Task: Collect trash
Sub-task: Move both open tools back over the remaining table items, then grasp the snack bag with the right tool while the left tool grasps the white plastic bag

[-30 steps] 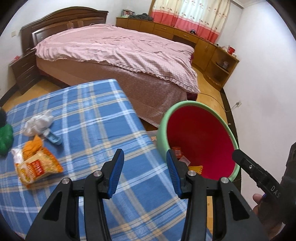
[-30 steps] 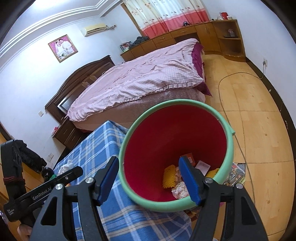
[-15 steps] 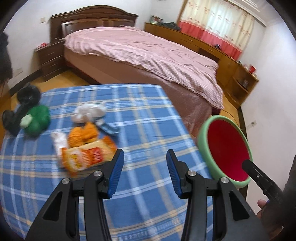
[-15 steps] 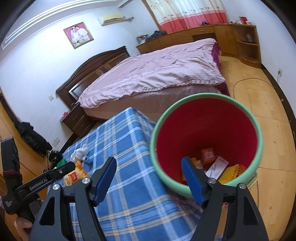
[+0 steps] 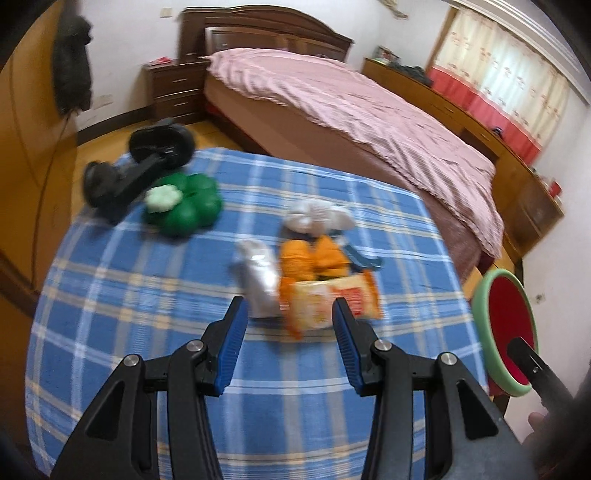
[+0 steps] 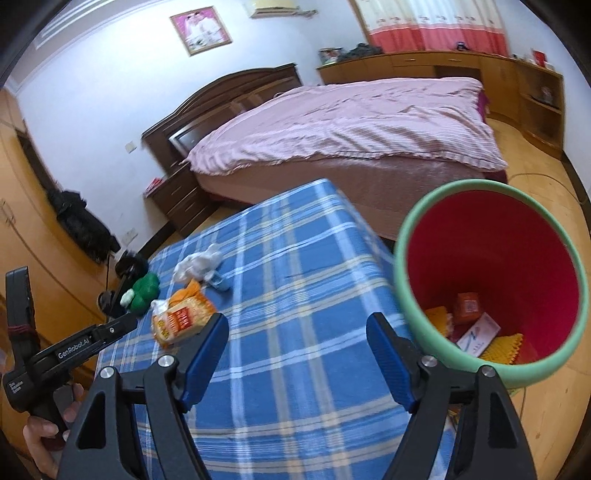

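On the counter (image 5: 147, 302) the snack packet (image 5: 328, 301) lies nearest, crumpled wrappers (image 5: 314, 254) behind it. The bin (image 6: 487, 280) stands right of the counter, the bed (image 6: 351, 122) behind both.

A pink-covered bed (image 6: 343, 122) (dark wooden headboard) stands on wood floor (image 6: 546, 206) before red-trimmed curtains (image 6: 436, 26).

A blue plaid cloth with white and tan lines is covering the bench (image 5: 155, 295). The bin (image 6: 406, 266) is showing a green rim and red inside. An orange-yellow snack packet (image 5: 328, 301) is lying by white tissue (image 5: 317, 218), with a green toy (image 5: 188, 206) at ten o'clock.
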Available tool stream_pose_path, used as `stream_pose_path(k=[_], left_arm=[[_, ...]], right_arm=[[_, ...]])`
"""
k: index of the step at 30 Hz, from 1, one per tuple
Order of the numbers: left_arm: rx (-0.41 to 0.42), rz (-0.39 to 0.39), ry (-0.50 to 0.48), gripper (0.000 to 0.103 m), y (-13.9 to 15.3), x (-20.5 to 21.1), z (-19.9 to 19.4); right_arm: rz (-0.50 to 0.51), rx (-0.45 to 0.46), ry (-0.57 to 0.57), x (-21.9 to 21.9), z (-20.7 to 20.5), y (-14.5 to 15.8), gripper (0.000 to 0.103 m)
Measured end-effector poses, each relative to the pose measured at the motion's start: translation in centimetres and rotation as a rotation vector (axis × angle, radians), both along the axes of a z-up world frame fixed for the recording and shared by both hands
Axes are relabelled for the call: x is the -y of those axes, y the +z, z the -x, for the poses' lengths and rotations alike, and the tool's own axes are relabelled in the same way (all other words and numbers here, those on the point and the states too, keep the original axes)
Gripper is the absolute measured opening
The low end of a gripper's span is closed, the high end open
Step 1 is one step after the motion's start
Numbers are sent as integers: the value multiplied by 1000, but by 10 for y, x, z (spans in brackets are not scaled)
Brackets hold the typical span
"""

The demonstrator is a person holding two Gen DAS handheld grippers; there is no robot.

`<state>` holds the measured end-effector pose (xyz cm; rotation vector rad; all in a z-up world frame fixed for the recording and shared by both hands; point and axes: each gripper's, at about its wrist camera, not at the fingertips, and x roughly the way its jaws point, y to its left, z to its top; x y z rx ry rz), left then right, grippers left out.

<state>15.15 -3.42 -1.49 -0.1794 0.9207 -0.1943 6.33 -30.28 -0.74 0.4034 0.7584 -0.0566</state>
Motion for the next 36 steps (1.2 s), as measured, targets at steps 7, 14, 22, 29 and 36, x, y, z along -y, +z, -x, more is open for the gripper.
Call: stream_pose_path(k=[7, 14, 22, 29, 36], left_arm=[[-10, -11, 93, 48, -10, -38, -2], [-22, -4, 143, 48, -21, -64, -2], [-41, 19, 210, 48, -33, -97, -3], [-57, 47, 236, 48, -42, -113, -2], [-63, 61, 249, 48, -45, -124, 0]], right_arm=[[5, -36, 89, -37, -26, -6, 79], [-14, -111, 150, -77, -54, -24, 79], [-49, -173, 137, -106, -86, -43, 79], [-164, -223, 63, -111, -110, -59, 79], [-179, -230, 37, -121, -126, -65, 79]])
